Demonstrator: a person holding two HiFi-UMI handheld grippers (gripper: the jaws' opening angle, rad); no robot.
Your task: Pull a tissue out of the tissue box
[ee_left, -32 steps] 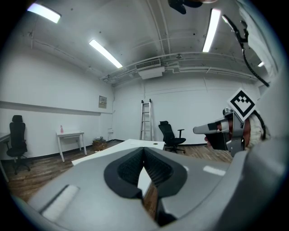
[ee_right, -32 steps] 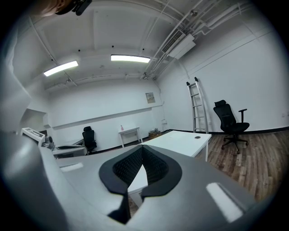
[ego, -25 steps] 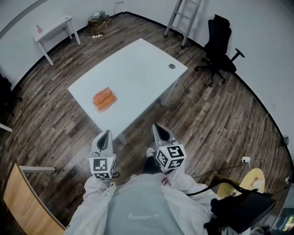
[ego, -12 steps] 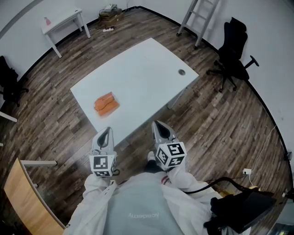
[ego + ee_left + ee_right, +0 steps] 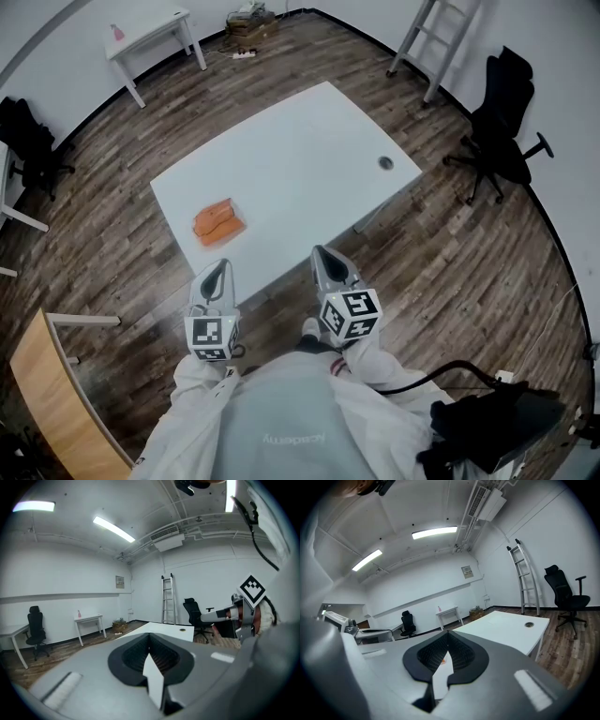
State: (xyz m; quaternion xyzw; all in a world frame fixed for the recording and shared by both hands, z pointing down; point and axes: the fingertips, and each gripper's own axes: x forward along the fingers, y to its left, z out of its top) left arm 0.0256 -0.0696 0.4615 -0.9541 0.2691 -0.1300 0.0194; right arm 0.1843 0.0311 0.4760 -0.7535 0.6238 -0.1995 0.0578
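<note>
1. As the head view looks down with 12 o'clock at its top, your orange tissue box (image 5: pixel 218 222) lies flat on the white surface (image 5: pixel 300 141). It sits in the part of the surface nearest 8 o'clock, set in from both nearby edges, and nothing touches it.
2. Your left tool (image 5: pixel 218 270) is at 6 o'clock from the box and well apart from it. In that view its tip overlaps the near edge of the surface. The left gripper view shows its two dark pads meeting along one seam with nothing between them, so it is fully narrowed and empty.
3. Your right tool (image 5: pixel 322 253) is at 3 o'clock from the left one, and the box lies between 9 and 10 o'clock from its tip. The right gripper view shows its pads pressed together as well, holding nothing.
4. Each tool carries a marker cube (image 5: pixel 212 337) at its 6 o'clock end, just ahead of your white sleeves (image 5: pixel 375 370).
5. A round cable hole (image 5: pixel 385 163) sits in the surface near its 3 o'clock corner.
6. The surface stands on a wood floor (image 5: pixel 450 272).
   - A ladder (image 5: pixel 441 37) leans at 1 o'clock.
   - A black office chair (image 5: pixel 502 122) stands at 2 o'clock.
   - A small white side table (image 5: pixel 155 37) at 11 o'clock carries a pink bottle (image 5: pixel 117 32).
   - A second black chair (image 5: pixel 28 141) stands near 10 o'clock.
   - A pale wooden panel (image 5: pixel 47 394) is at 7 o'clock.
</note>
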